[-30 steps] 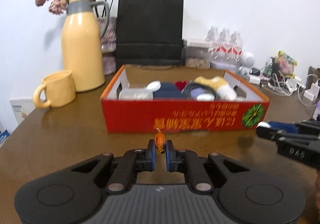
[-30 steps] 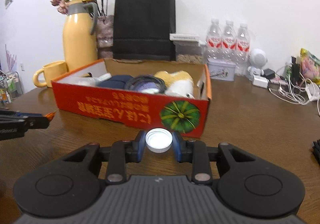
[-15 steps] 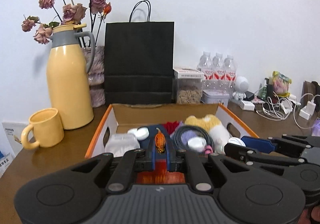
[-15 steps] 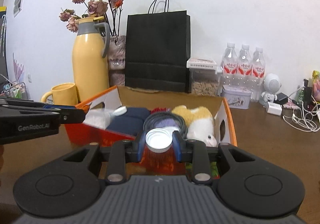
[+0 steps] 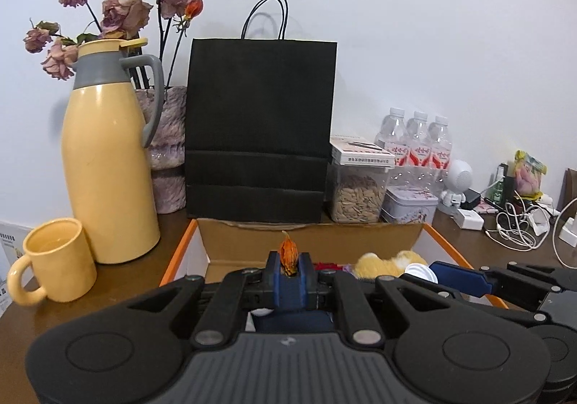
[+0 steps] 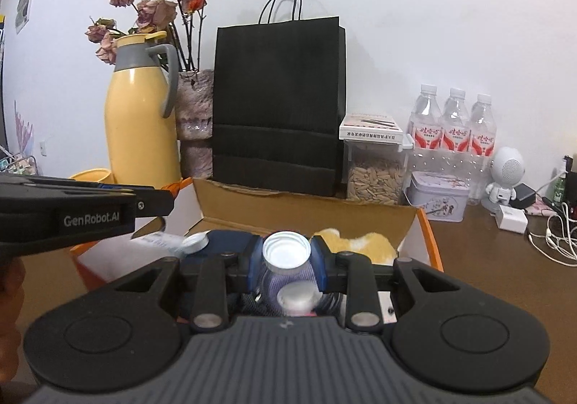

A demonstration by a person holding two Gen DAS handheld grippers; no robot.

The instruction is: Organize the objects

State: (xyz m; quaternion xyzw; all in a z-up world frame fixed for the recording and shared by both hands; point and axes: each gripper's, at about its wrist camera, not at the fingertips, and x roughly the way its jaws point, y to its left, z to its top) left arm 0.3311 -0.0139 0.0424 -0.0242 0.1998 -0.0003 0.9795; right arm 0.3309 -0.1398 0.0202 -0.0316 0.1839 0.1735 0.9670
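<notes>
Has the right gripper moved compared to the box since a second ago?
Yes. The right gripper, shut on the white cap, went forward from in front of the box to over it.

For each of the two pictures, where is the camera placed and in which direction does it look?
Left wrist view: sits on the left hand-held gripper, looks forward over the cardboard box toward the wall; the right hand-held gripper shows at right.
Right wrist view: sits on the right hand-held gripper holding a white cap, faces the same way; the left gripper enters from the left.
Shared: black bag, yellow jug, water bottles.
</notes>
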